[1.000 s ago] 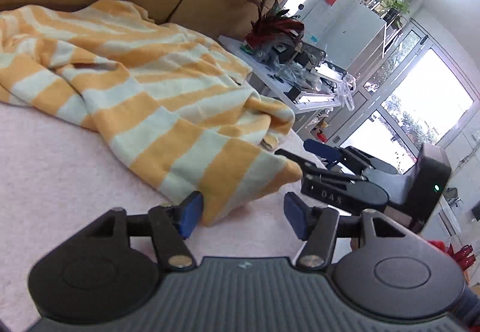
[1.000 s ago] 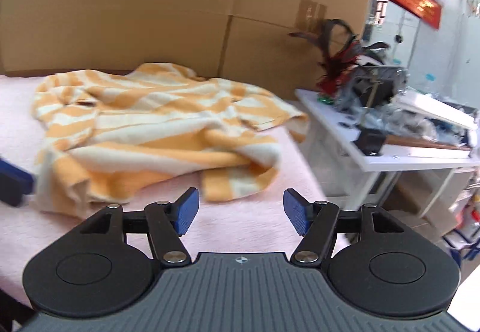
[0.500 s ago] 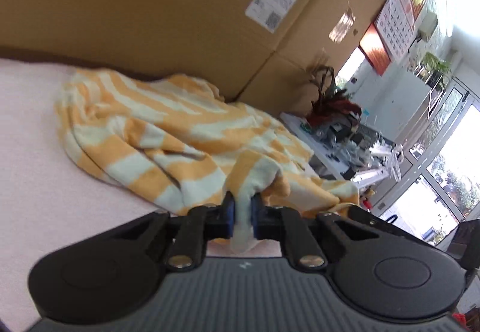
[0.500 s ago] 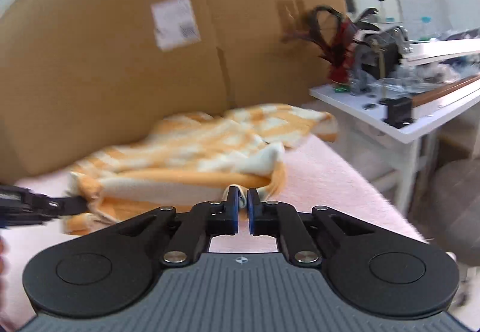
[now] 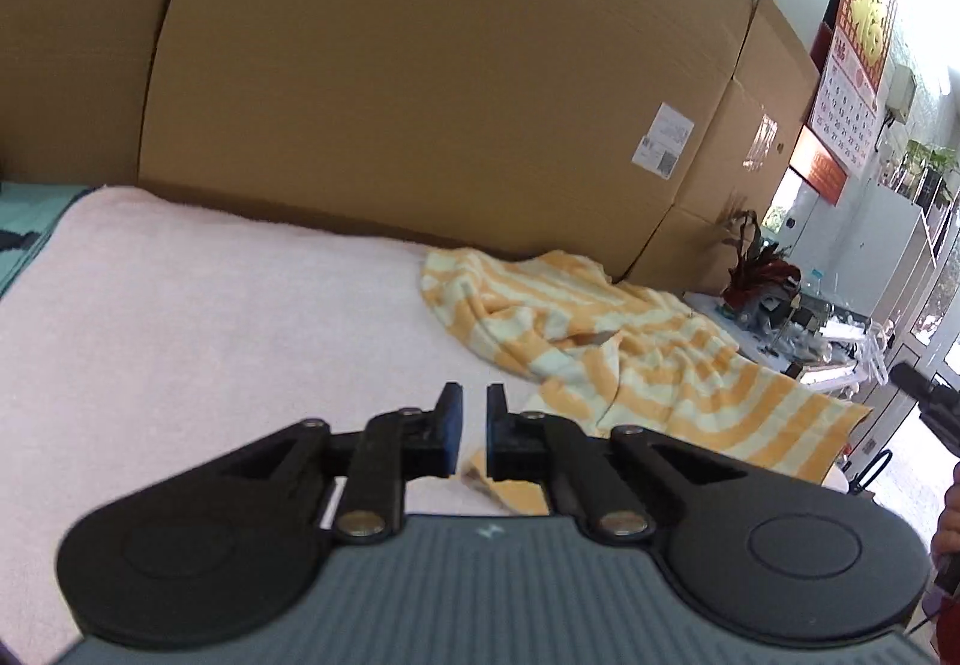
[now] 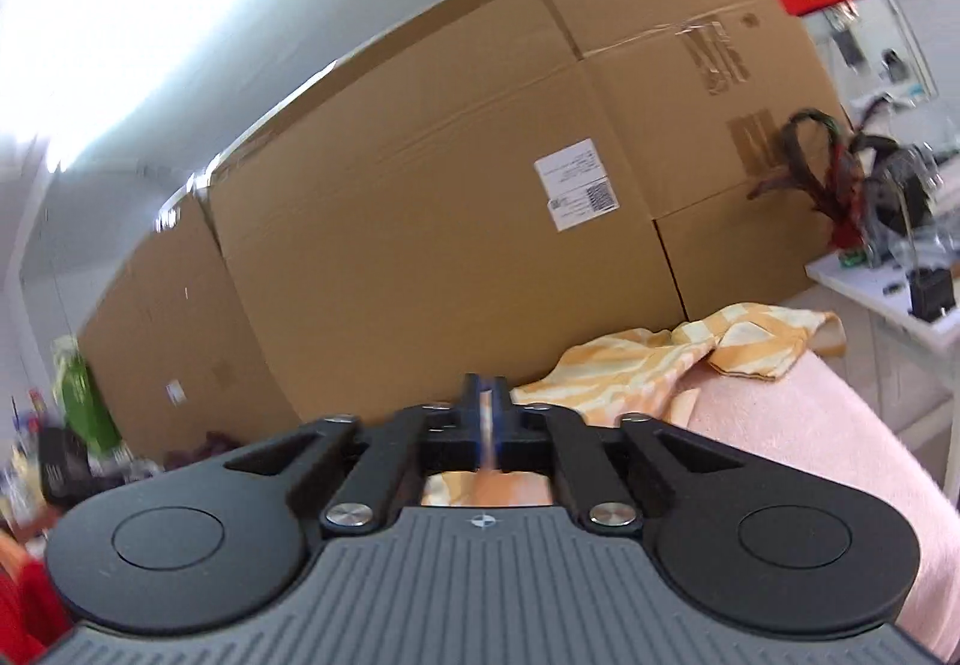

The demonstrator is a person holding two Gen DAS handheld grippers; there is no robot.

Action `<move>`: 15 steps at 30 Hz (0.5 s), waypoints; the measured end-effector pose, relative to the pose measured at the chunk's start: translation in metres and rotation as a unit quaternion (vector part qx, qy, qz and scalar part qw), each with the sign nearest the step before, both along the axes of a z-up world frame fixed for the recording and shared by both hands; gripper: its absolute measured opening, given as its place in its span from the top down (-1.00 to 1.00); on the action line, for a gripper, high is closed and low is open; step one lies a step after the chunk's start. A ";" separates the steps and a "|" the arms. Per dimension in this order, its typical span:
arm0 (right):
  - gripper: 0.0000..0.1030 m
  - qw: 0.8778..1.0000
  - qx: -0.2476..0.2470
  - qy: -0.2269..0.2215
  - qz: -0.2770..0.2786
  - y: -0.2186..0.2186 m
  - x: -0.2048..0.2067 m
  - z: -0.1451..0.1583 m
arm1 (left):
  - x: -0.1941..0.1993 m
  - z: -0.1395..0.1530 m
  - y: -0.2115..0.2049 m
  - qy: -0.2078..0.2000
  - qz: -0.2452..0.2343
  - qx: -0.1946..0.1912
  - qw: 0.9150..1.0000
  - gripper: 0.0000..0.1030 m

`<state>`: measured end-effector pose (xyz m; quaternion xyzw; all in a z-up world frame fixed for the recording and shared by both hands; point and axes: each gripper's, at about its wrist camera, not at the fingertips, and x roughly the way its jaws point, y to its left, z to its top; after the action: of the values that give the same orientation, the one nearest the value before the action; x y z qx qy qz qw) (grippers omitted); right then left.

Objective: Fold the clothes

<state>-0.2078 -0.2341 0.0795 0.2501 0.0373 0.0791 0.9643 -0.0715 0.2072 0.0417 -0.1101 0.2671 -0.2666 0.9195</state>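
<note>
The orange-and-white striped garment point(image 5: 636, 359) lies rumpled on the pink cloth surface point(image 5: 210, 317), by the cardboard wall. One edge is drawn out toward my left gripper point(image 5: 474, 419), whose blue pads stand nearly together over a cloth corner point(image 5: 510, 491) that shows just beneath them. In the right wrist view the garment point(image 6: 654, 365) trails back to the pink surface's edge. My right gripper point(image 6: 486, 395) is shut, with orange fabric point(image 6: 480, 485) showing under its fingers. How much cloth sits inside either grip is hidden.
Big cardboard boxes point(image 5: 420, 83) wall off the far side. A white side table point(image 6: 900, 299) with clutter and red-black feathers point(image 6: 834, 173) stands to the right. A teal cloth point(image 5: 30, 209) borders the left. A hand holding a black tool point(image 5: 936, 407) shows at the right edge.
One second ago both grippers were open in front of the garment. They shut on its near edge, then drew it toward the left, and the cloth now lies stretched out.
</note>
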 end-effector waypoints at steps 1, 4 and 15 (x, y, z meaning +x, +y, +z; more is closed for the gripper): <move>0.99 0.999 0.030 -0.016 -0.008 -0.008 -0.007 0.001 | 0.001 -0.006 -0.004 0.006 -0.007 0.003 1.000 1.00; 0.94 0.996 0.083 -0.033 -0.030 -0.023 -0.015 0.002 | 0.008 -0.021 -0.027 -0.001 -0.021 0.029 0.999 0.39; -0.25 0.974 -0.104 0.173 -0.102 0.047 0.037 -0.055 | 0.062 -0.058 -0.100 0.000 -0.043 0.128 0.991 -0.53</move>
<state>-0.1708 -0.1872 0.0247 0.1612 0.1860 -0.0682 0.9668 -0.0092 0.1068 -0.0160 0.0205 0.3035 -0.2692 0.9138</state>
